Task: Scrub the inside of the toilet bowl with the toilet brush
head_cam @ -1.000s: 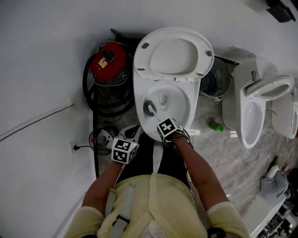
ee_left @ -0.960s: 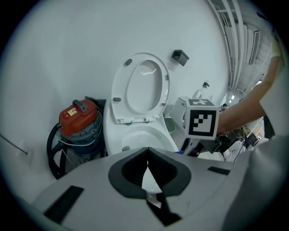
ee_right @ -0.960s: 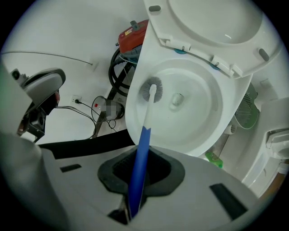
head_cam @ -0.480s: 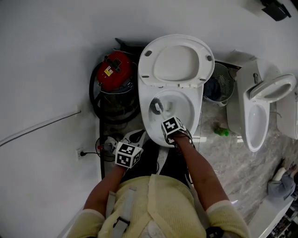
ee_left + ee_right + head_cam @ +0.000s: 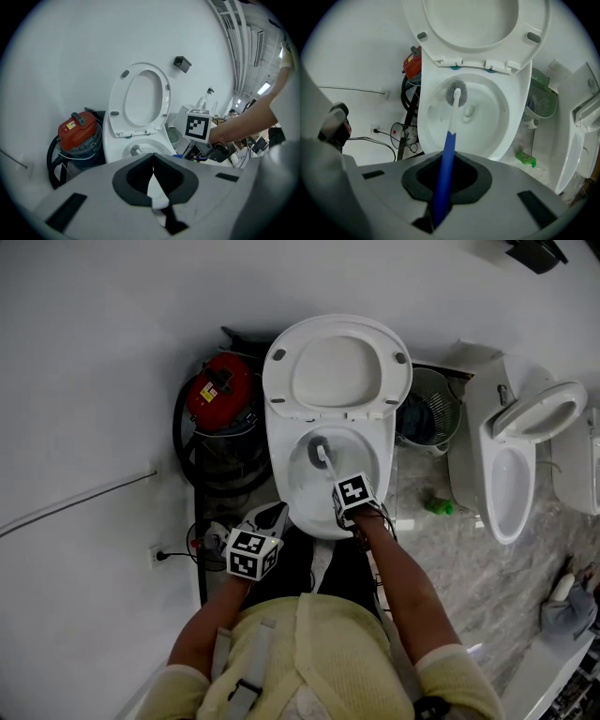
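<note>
now right gripper (image 5: 442, 190) clamps the toilet brush (image 5: 451, 133) in the bowl (image 5: 494, 110) — left gripper (image 5: 153, 186) closed.

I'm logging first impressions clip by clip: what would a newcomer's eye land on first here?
The white toilet bowl at centre, with its seat raised, draws the eye first. The blue-handled toilet brush is clamped in the right claw, its bristle head down at the bowl's rear. Next comes the red vacuum cleaner standing beside the toilet, on the person's left.

The right gripper (image 5: 343, 493) holds the toilet brush (image 5: 320, 452) inside the toilet bowl (image 5: 281, 476); the left gripper (image 5: 255, 542) hangs alongside.
</note>
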Available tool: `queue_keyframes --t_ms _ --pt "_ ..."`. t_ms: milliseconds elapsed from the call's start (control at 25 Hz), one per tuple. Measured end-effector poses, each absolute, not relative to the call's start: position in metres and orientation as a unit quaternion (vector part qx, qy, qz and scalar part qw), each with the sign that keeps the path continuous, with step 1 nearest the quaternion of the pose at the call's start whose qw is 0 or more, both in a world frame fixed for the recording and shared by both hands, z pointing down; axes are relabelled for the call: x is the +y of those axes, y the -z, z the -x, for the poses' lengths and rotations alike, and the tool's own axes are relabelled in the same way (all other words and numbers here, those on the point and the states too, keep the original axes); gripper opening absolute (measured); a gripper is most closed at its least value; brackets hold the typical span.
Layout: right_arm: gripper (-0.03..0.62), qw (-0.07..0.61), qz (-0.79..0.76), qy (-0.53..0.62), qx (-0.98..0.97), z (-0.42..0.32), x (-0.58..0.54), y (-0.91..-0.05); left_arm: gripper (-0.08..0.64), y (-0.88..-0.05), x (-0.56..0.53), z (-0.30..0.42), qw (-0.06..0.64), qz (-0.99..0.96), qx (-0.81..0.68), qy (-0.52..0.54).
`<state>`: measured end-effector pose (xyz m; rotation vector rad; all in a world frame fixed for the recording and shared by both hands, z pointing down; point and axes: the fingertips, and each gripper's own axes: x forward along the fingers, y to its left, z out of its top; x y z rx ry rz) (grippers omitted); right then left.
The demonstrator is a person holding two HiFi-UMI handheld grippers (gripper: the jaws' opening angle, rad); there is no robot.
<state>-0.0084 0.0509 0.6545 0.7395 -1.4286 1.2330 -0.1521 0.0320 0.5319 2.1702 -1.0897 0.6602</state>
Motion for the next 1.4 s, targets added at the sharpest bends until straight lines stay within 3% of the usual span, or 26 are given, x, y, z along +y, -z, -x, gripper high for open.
queue_keyframes --t_ms 480,1400 --pt "0.044 0.535 -0.297 -0.498 -0.615 -0.045 0.073 -0.620 0.012 -0.523 0.026 0.107 0.323 -0.814 -0.429 -0.223" --pt "0.044 0.475 -0.255 -0.461 -0.705 -0.080 0.084 -0.538 0.012 -0.505 0.044 0.068 0.341 -0.808 -0.425 -0.224"
